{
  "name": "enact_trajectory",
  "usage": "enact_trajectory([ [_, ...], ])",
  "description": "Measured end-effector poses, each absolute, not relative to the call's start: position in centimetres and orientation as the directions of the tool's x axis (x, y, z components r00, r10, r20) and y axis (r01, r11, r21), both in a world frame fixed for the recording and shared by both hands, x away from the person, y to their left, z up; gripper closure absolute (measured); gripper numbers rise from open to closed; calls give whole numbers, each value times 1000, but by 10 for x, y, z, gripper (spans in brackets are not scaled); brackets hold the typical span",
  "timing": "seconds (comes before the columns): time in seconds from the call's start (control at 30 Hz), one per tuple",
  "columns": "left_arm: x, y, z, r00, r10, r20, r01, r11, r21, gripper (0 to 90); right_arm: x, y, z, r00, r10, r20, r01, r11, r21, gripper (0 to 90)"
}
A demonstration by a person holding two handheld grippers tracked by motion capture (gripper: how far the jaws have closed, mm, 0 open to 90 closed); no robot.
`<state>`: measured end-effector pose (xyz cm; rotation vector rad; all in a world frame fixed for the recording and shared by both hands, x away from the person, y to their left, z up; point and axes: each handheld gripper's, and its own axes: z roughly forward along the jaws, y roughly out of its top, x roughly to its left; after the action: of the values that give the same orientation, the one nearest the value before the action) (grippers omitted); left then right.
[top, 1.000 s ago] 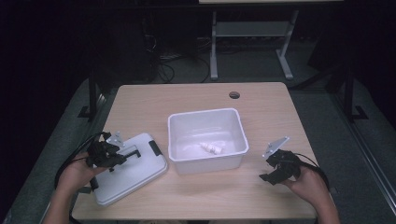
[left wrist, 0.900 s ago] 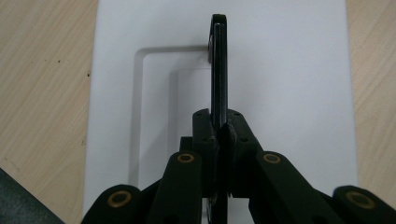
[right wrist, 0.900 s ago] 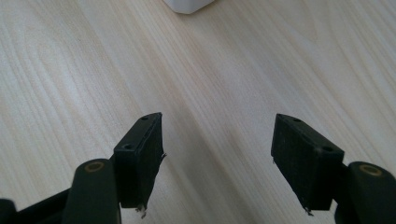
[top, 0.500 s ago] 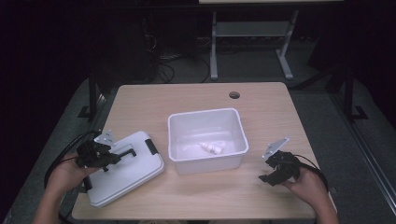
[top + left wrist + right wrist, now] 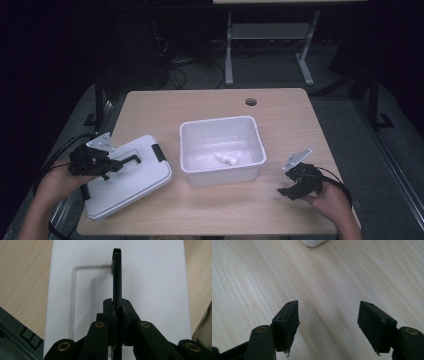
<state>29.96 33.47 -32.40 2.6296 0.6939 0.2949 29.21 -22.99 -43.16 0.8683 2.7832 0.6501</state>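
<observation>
We grip the lid's handle at the table's left.

We see the wooden table [image 5: 300, 125] with the open white bin [image 5: 221, 131] at its middle, a small white piece [image 5: 226, 159] inside. The white lid [image 5: 131, 182] lies just left of the bin; our left gripper [image 5: 117, 164] is clenched on its black handle [image 5: 117, 272]. Our right gripper [image 5: 287, 190] rests well right of the bin, jaws spread over bare wood, grasping nothing.

The flat plastic lid [image 5: 127, 182] at lower left is white, with a black handle [image 5: 131, 159]. The open plastic tub [image 5: 221, 149] at centre is white. The wooden counter [image 5: 290, 120] is pale beige with fine grain lines.
</observation>
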Motion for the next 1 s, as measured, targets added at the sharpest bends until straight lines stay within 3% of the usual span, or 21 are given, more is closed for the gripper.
enact_trajectory([
  [0.47,301,343,-294,866,493,79,400,-779,483,842,290,-232,-429,-816,577,-23,504,731,460,323],
  [1.0,306,337,-266,877,471,92,376,-794,477,841,290,-231,-433,-815,580,-11,514,731,449,318],
])
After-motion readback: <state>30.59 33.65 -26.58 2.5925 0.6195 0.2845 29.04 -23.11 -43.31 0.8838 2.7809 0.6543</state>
